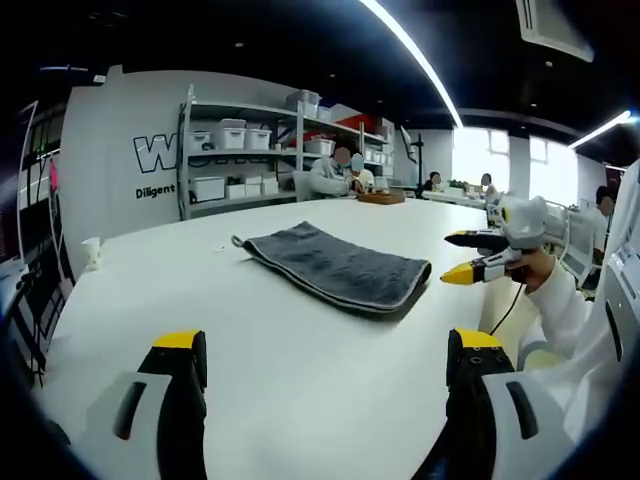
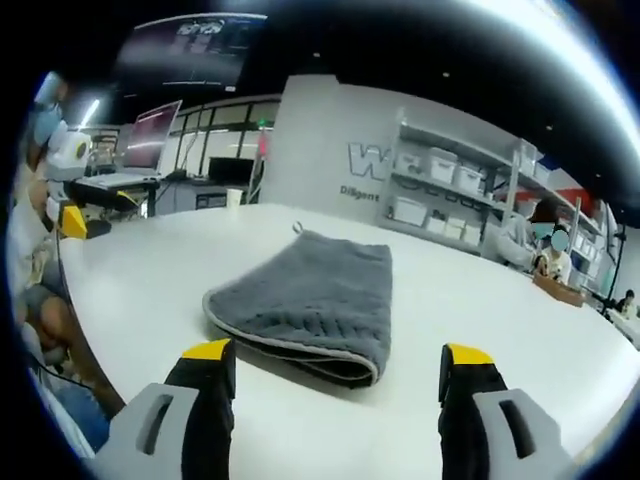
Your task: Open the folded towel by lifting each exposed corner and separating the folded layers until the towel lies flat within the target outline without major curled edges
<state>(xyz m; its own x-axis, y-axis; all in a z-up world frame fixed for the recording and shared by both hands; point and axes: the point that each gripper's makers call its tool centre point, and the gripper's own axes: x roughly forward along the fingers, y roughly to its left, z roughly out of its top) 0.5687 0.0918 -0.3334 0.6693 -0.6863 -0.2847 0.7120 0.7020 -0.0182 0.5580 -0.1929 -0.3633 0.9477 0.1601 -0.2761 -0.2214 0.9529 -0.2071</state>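
Observation:
A folded dark grey towel (image 1: 338,267) lies on the white table (image 1: 280,370), a small hanging loop at its far left corner. In the right gripper view the same towel (image 2: 305,295) lies just ahead, its folded edge with a pale hem turned towards me. My left gripper (image 1: 325,365) stands open above the table, short of the towel, nothing between its jaws. My right gripper (image 2: 335,385) is open too, close to the towel's near edge. The right gripper (image 1: 472,256) also appears in the left gripper view at the right, held by a hand in a white sleeve.
A small white cup (image 1: 92,252) stands near the table's far left edge. Shelves with white bins (image 1: 250,150) line the back wall. Several people sit at a far table (image 1: 345,175). Monitors (image 2: 150,135) stand at the left in the right gripper view.

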